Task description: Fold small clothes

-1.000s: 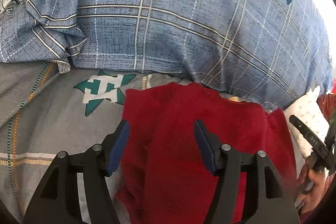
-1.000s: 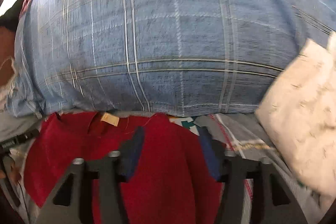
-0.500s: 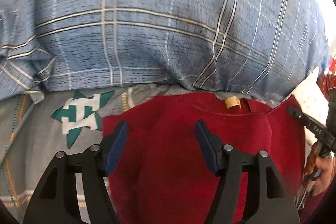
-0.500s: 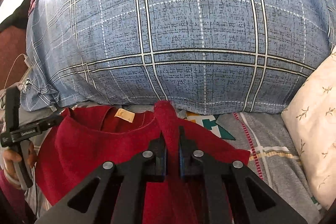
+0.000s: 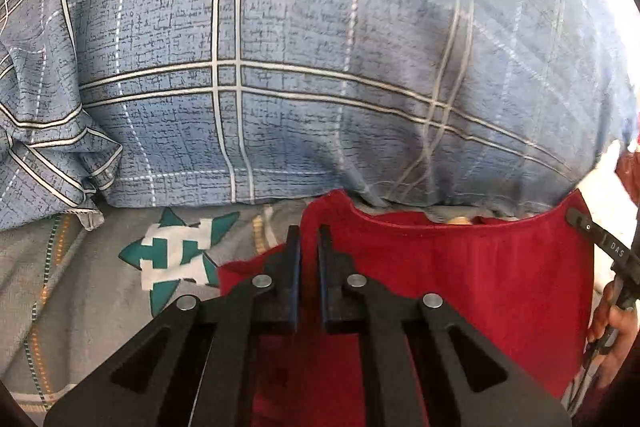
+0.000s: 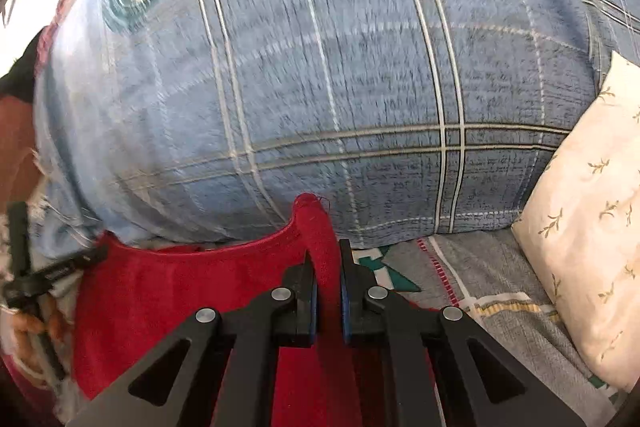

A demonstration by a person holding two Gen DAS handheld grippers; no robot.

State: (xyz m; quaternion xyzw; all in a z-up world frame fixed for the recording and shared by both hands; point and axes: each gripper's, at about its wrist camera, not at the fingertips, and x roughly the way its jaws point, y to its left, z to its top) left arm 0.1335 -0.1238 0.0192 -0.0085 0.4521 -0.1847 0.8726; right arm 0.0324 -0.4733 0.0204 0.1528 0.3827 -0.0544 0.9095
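Note:
A small red garment (image 5: 460, 275) is held up by its top edge over a grey patterned bedsheet (image 5: 80, 287). My left gripper (image 5: 309, 239) is shut on the garment's left top corner. My right gripper (image 6: 326, 259) is shut on the garment's (image 6: 168, 291) right top corner, a tuft of red cloth sticking up between its fingers. The top edge sags between the two grippers. The right gripper's tip shows at the right edge of the left wrist view (image 5: 600, 247); the left gripper shows at the left edge of the right wrist view (image 6: 44, 275).
A big blue plaid pillow (image 5: 300, 67) lies just behind the garment and fills both views (image 6: 340, 87). A cream pillow with a leaf print (image 6: 580, 227) lies at the right on the sheet (image 6: 500, 307). A teal and white star print (image 5: 176, 259) marks the sheet at left.
My left gripper has shut on the garment's left corner; it was open half a second ago. The right gripper shut earlier and holds on. The garment's top edge is now stretched and lifted between them.

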